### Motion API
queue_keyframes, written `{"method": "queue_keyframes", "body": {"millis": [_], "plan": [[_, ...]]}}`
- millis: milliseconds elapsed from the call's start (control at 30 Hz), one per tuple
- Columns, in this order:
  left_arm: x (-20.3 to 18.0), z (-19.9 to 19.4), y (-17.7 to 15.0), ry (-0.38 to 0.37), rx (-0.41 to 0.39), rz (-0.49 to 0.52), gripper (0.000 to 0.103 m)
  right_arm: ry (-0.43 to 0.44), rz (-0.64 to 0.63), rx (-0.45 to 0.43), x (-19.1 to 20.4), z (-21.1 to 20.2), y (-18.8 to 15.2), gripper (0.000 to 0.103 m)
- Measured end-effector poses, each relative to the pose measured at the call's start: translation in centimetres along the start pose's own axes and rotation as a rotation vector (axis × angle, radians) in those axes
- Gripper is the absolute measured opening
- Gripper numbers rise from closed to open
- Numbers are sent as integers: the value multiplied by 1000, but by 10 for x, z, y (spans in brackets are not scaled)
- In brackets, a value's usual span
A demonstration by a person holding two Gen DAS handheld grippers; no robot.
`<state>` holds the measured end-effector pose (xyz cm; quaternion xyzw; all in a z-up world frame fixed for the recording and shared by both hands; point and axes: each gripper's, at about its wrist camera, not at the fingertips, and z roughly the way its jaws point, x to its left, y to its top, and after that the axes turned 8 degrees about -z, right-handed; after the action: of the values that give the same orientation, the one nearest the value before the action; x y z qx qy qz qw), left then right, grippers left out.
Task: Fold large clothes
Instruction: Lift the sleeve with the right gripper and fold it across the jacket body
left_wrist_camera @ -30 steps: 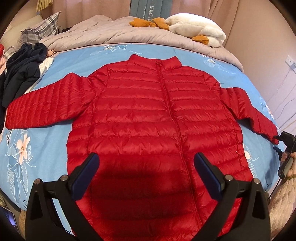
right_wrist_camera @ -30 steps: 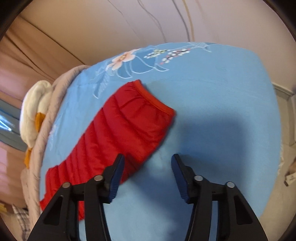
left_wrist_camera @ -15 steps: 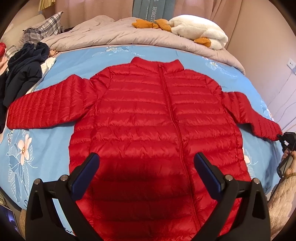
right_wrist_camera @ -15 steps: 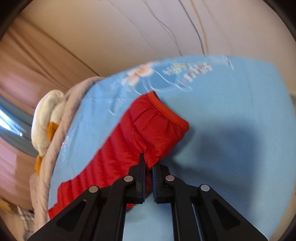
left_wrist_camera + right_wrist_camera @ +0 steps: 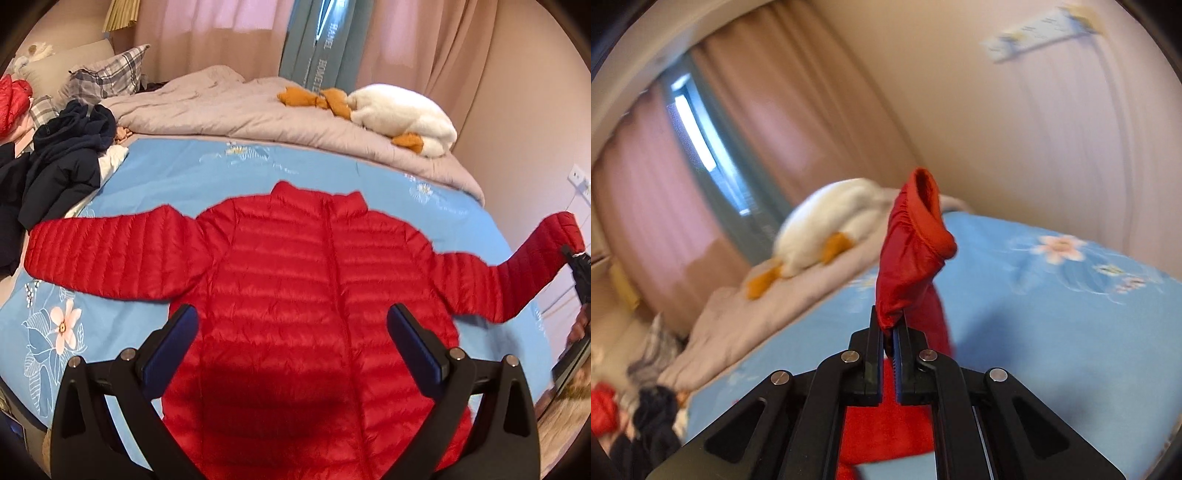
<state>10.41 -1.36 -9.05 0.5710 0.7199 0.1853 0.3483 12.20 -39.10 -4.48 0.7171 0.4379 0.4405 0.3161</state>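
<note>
Now right tool (image 5: 889, 328) clamped on red sleeve (image 5: 912, 258).

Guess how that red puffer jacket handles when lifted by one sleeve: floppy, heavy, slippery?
Likely floppy: the sleeve sags between the right gripper and the red puffer jacket. Probably light: its body stays flat. The shiny shell may slip.

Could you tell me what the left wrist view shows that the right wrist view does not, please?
Only the left wrist view shows the whole red jacket spread flat, its other sleeve, and the open left gripper above it. Only the right wrist view shows the right gripper shut on the sleeve cuff. Both show the blue sheet, the white plush toy and the lifted sleeve.
</note>
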Motion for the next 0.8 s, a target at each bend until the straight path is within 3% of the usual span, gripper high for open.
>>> {"method": "queue_keyframes", "body": {"millis": [267, 400, 800], "plan": [[-24, -19, 17, -56, -72, -1, 102, 237, -182, 99, 62, 28, -32, 5], [-27, -19, 13, -94, -71, -56, 102, 306, -247, 169, 87, 39, -47, 5], [-16, -21, -8, -92, -65, -104, 102, 441, -372, 310, 129, 34, -81, 5]]}}
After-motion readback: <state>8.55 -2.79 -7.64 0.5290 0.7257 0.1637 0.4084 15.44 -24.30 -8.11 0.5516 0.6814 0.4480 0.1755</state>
